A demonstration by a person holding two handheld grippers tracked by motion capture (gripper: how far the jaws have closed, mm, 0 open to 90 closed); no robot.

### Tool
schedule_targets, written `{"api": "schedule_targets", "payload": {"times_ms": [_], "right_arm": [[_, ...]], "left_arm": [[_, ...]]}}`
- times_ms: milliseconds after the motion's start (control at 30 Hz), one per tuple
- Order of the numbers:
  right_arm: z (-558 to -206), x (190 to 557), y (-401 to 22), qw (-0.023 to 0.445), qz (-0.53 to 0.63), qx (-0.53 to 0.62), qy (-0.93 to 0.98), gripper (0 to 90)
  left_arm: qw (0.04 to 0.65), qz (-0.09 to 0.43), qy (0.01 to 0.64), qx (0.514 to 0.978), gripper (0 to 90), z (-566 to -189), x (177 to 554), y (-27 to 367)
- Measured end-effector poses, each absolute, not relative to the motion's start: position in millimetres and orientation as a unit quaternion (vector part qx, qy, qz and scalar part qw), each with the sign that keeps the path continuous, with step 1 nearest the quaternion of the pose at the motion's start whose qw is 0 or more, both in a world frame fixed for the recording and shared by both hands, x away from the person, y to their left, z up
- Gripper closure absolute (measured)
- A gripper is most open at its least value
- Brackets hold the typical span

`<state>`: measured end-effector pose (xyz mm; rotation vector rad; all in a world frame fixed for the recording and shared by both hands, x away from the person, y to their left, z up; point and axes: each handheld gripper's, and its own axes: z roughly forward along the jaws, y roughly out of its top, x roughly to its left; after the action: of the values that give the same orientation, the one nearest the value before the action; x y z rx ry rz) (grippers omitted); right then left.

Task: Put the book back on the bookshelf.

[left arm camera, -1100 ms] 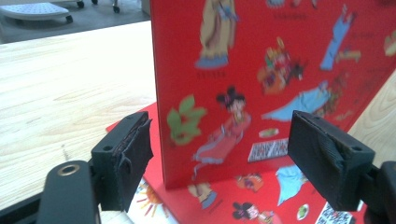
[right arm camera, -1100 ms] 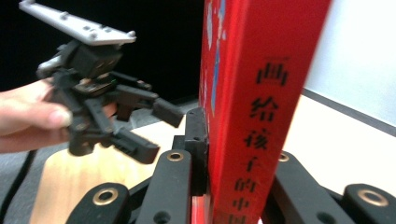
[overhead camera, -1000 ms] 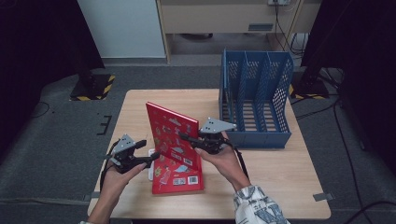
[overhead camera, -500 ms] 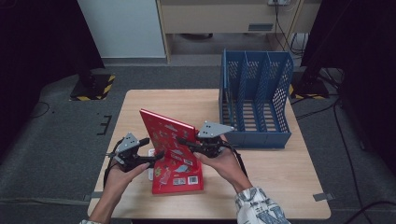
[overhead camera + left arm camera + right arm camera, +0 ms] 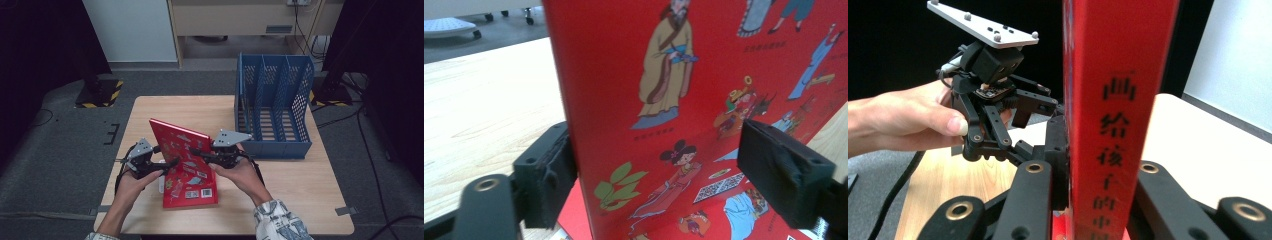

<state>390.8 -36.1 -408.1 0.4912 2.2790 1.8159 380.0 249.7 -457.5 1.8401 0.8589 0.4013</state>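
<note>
We see a red picture book (image 5: pixel 185 160) standing tilted on the bench (image 5: pixel 300 185), its near edge down on the wood and its far top corner raised, left of the blue file rack (image 5: pixel 274 107) that sits at the far right of the bench. Our right gripper (image 5: pixel 200 152) is clamped on the book's spine: in the right gripper view its fingers (image 5: pixel 1048 195) press on both sides of the red spine (image 5: pixel 1113 125) with its black characters. Our left gripper (image 5: pixel 167 164) reaches in from the left at the book's edge; in the left gripper view the cover (image 5: pixel 704 100) passes between its fingers (image 5: pixel 549 170), the left one against the back of the book and the right one standing off the illustrated face, so they are apart, having just been closing a little around it. Both hands (image 5: pixel 240 172) come in from the near side.
</note>
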Motion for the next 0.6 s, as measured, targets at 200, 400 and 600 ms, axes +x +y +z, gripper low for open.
{"api": "schedule_targets", "payload": {"times_ms": [200, 400, 600], "right_arm": [[-395, 393, -38, 0.098, 0.633, 0.171, 0.748, 75.0], [-389, 395, -33, 0.099, 0.638, 0.167, 0.745, 72.2], [-388, 396, -27, 0.104, 0.644, 0.169, 0.739, 69.4]], "left_arm": [[0.507, 0.168, 0.359, 0.766, 18.5, -457, 379, 249], [0.504, 0.170, 0.360, 0.767, 18.3, -456, 378, 248], [0.502, 0.170, 0.359, 0.768, 18.0, -456, 377, 247]]}}
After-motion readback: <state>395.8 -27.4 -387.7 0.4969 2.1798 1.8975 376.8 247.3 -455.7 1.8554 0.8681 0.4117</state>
